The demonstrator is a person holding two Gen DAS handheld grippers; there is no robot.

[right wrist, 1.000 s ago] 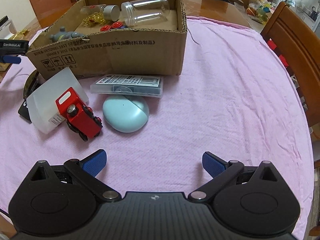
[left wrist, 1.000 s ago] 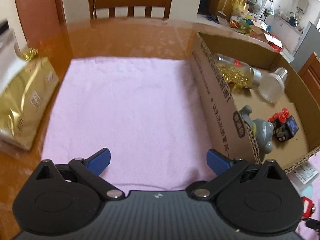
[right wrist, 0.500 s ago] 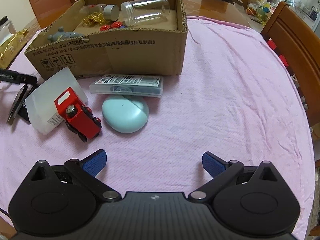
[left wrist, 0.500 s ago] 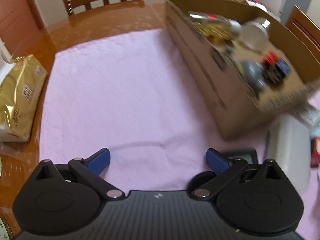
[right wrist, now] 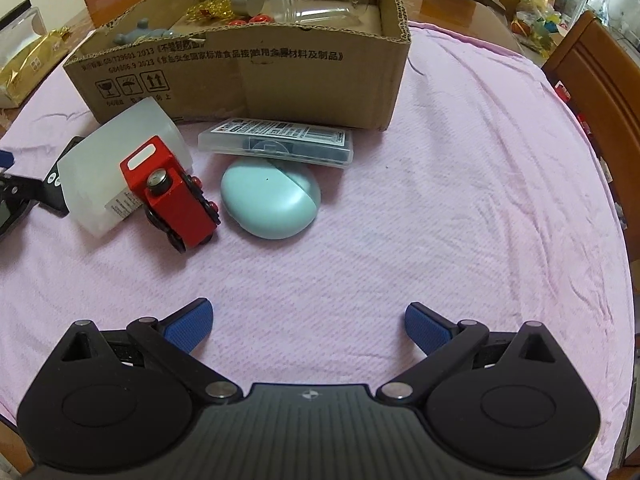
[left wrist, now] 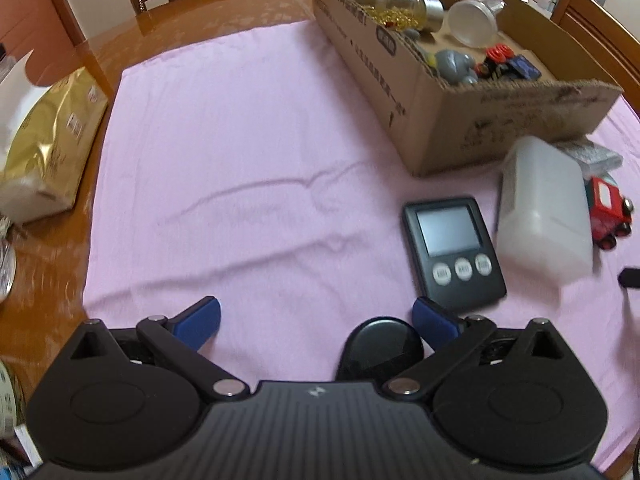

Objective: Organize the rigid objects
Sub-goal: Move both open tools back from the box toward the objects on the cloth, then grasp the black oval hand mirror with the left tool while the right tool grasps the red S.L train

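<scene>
Both claws are hovering empty over the pink cloth-covered table [left wrist: 248, 152], jaws spread wide. Over the last second the left claw [left wrist: 316, 316] has been swinging away from the open brown cardboard box [left wrist: 460, 116] and pulling back toward the loose items in front of it, while the right claw [right wrist: 308, 320] has been staying almost motionless. That suggests the left claw has finished a drop-off and is now lining up the next pick.

Moving left to right in the left wrist view: a gold foil bag [left wrist: 48, 144] is lying at the table's edge, off the cloth. A round black disc [left wrist: 380, 344] is sitting just beside the right fingertip. Past it, a flat black digital timer with three round buttons [left wrist: 452, 248] is lying face up, next to a frosted white plastic container on its side [left wrist: 540, 216]. A red wooden toy train [left wrist: 608, 208] is touching the container's far side.

In the right wrist view, a pale blue-green egg-shaped case [right wrist: 270, 200] and a clear flat plastic case with a printed label [right wrist: 276, 142] are lying near the box front, well ahead of the right claw.

Inside the box, two clear jars, a grey figure and a small toy vehicle are already resting. Judging by this, roughly half the objects are sorted; the disc or timer looks like the likeliest next target.
</scene>
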